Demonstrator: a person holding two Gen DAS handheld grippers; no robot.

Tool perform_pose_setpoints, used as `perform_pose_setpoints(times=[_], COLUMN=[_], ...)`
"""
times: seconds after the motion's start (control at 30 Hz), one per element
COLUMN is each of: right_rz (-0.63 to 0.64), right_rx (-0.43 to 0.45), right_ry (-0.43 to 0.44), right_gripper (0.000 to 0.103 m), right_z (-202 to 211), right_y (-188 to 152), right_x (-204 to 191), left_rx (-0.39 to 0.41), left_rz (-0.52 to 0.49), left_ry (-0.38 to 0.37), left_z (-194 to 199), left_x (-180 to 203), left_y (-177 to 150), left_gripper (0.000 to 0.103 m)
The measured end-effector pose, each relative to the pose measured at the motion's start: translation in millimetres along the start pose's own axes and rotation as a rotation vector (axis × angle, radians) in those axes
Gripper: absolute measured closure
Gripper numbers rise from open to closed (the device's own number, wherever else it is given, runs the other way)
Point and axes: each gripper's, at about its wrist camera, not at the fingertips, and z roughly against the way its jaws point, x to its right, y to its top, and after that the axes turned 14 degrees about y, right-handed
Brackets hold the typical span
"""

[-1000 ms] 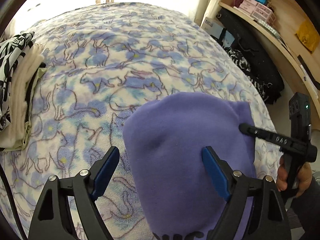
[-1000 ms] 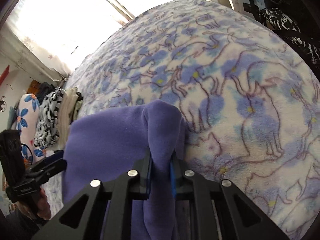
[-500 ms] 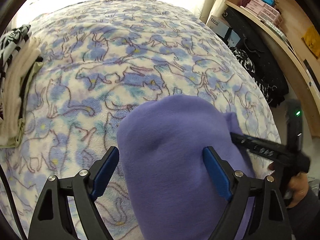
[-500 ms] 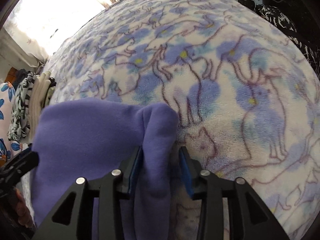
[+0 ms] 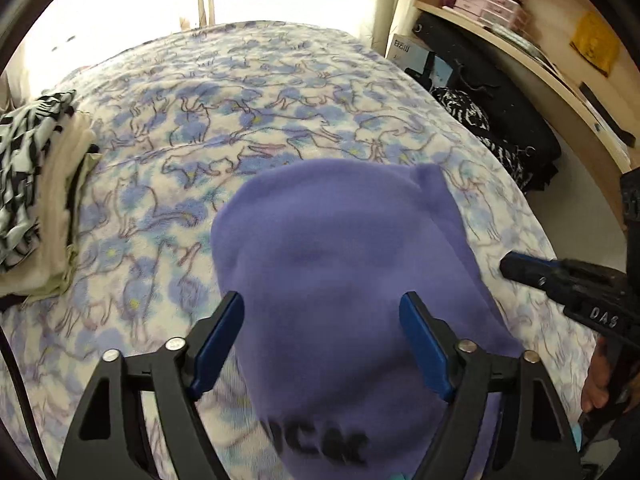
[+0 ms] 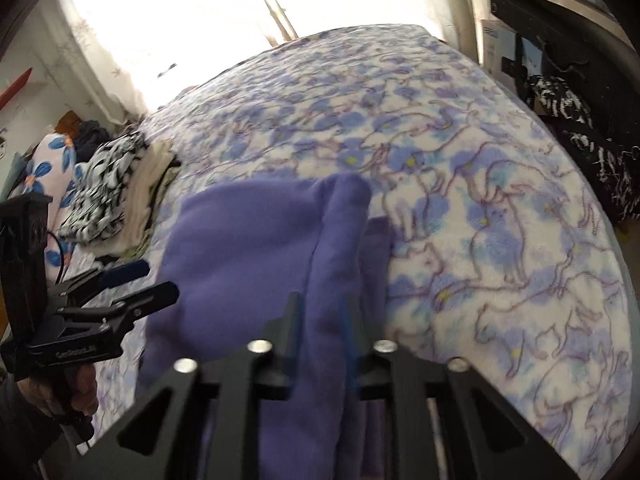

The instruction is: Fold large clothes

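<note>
item: purple fleece garment (image 5: 344,264), folded; my right gripper (image 6: 320,312) just re-clamped its 12 o'clock fold; left gripper (image 5: 322,332) wide, gripping nothing. next: stack at 9 o'clock pile (image 5: 36,184).

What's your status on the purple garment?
Left tongs open, just narrowing, astride purple garment, not pressing. Right tongs just closed, empty, beside its edge. Nothing blocking.
</note>
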Motion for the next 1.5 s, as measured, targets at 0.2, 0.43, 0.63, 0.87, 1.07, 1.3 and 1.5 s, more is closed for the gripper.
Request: perform_pose_setpoints(times=[0.2, 0.43, 0.63, 0.87, 1.07, 1.3, 1.5], right_rz=[0.071, -0.012, -0.033, -0.094, -0.110, -0.128, -0.157], right_rx=[-0.114, -0.199, -0.163, -0.130, -0.114, -0.083, -0.056], right_ry=[-0.050, -0.108, -0.099, -0.103, -0.101, -0.091, -0.109], right_gripper=[0.096, 0.103, 0.103, 0.101, 0.100, 0.099, 0.080], right_z=[-13.0, -36.7, -56.3, -42.9, -24.2, 17.0, 53.2], right_y=[-49.9, -88.1, -100.7, -95.2, -93.5, -85.1, -69.8], right_x=[-16.3, 9.6, 20.5, 12.4, 7.2, -3.2, -14.7], left_rx=[-0.075, -0.102, -0.088, -0.064, -0.061, -0.075, -0.078], left_rz=[0.076, 0.079, 0.050, 0.065, 0.072, 0.024, -0.001], left_ry=[-0.012, -0.015, 0.008, 0.016, 0.025, 0.019, -0.035], left_z=[22.0, 16.2, 5.8, 4.4, 8.4, 22.3, 51.4], left_x=[-5.0, 4.0, 9.9, 3.9, 3.1, 10.2, 14.1], left_y=[-50.1, -80.3, -85.9, -88.1, -86.7, -77.7, -61.0], left_gripper=[0.052, 0.053, 0.044, 0.043, 0.043, 0.043, 0.043])
